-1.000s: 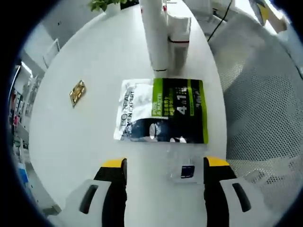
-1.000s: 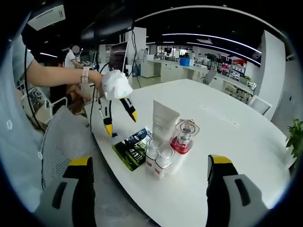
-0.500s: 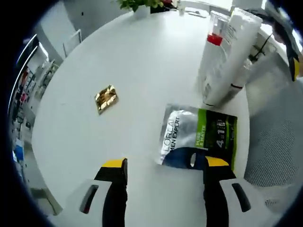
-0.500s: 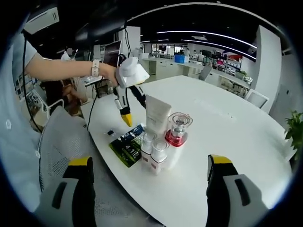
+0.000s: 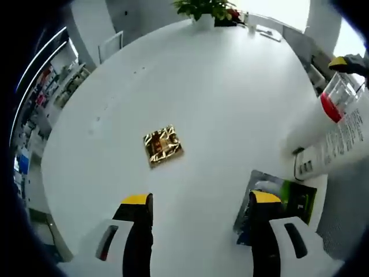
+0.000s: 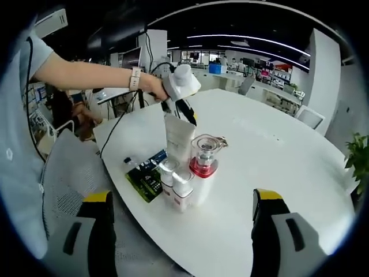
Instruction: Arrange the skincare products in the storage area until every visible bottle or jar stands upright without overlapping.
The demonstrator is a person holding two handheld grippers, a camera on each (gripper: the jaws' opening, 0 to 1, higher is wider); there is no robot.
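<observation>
Crinkled gold foil square (image 5: 163, 145) on glossy white table (image 5: 219, 86), flat green sachet (image 6: 145, 175), possibly plastic, both jaws spread, empty

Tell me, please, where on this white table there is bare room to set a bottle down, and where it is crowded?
Bare tabletop stretches from the red-based jar towards the potted plant. In the left gripper view, it is also bare around the gold sachet. It is crowded at the near edge: the white tube, small bottles and green packet sit close together, with the left tool above them.
</observation>
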